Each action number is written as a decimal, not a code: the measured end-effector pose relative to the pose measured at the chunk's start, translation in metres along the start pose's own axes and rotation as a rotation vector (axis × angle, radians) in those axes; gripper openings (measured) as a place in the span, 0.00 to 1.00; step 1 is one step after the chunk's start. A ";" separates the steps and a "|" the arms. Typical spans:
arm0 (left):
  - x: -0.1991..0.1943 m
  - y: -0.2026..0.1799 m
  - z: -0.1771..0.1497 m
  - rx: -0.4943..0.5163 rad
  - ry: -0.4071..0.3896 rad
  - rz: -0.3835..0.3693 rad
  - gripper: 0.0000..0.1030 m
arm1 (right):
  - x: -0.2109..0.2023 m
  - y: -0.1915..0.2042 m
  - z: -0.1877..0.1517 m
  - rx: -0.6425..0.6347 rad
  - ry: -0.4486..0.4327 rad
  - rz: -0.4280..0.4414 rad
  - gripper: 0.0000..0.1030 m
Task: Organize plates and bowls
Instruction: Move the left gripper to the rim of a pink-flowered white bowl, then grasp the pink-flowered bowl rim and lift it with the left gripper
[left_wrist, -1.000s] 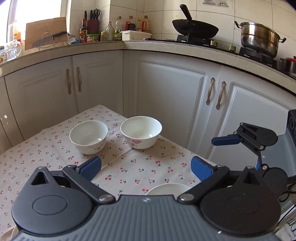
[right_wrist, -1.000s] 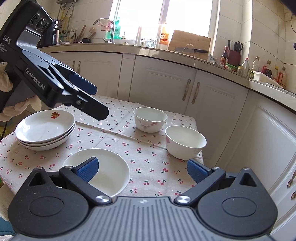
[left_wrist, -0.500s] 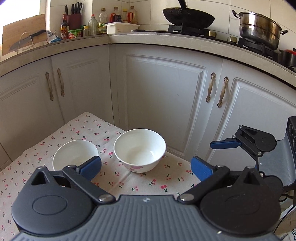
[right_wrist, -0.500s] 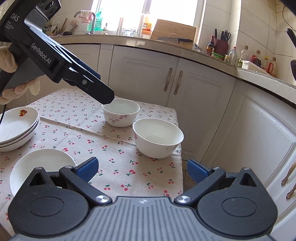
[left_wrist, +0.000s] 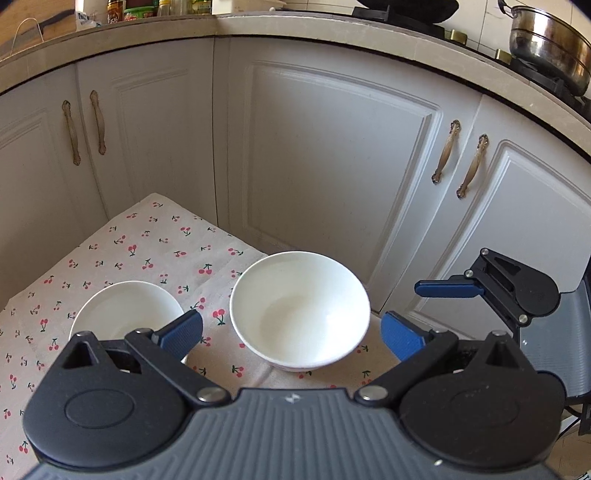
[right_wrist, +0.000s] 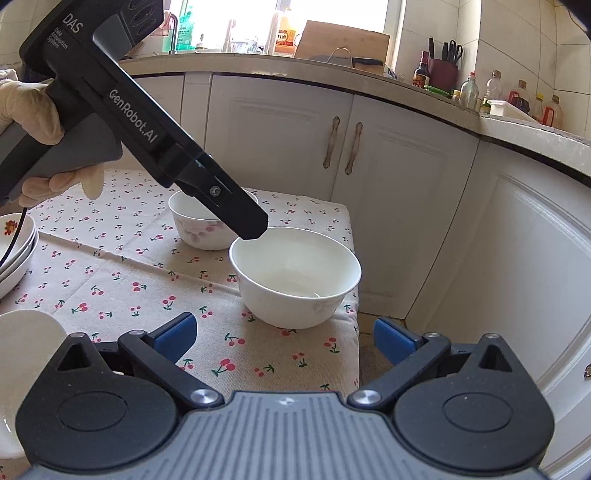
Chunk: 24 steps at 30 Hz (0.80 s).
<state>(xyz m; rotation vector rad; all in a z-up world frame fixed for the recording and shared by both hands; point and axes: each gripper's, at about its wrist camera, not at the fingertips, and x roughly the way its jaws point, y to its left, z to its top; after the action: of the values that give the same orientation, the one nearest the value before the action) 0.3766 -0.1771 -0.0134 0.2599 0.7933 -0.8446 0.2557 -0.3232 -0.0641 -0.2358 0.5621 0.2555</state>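
Two white bowls stand on the cherry-print tablecloth near the table's corner. The near bowl (left_wrist: 300, 311) (right_wrist: 294, 276) sits by the table edge; the second bowl (left_wrist: 123, 308) (right_wrist: 201, 225) is beside it. My left gripper (left_wrist: 291, 334) is open, just above and around the near bowl, not touching it; in the right wrist view its finger tip (right_wrist: 251, 225) hangs at that bowl's rim. My right gripper (right_wrist: 282, 338) is open and empty, just short of the near bowl. A stack of plates (right_wrist: 16, 251) and a single plate (right_wrist: 26, 354) lie at the left.
White kitchen cabinets (left_wrist: 332, 166) stand close behind the table. The table edge (right_wrist: 354, 295) drops off right of the near bowl. The right gripper's blue-tipped fingers (left_wrist: 448, 288) show at the right of the left wrist view. Bottles and a pot sit on the counter.
Both grippers have moved in toward the near bowl. The left gripper has come down over it, and the right gripper has closed the distance from the front. Both stay open.
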 end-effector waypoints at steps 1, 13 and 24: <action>0.004 0.002 0.001 -0.001 0.008 0.002 0.98 | 0.003 -0.002 0.001 0.001 0.000 0.003 1.00; 0.053 0.006 0.015 0.044 0.103 0.012 0.90 | 0.035 -0.011 0.005 0.002 -0.001 0.035 1.00; 0.079 0.011 0.018 0.029 0.143 0.003 0.80 | 0.051 -0.013 0.007 -0.004 -0.007 0.052 0.97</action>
<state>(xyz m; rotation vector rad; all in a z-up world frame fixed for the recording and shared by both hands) 0.4264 -0.2234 -0.0583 0.3497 0.9142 -0.8418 0.3050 -0.3250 -0.0846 -0.2244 0.5614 0.3075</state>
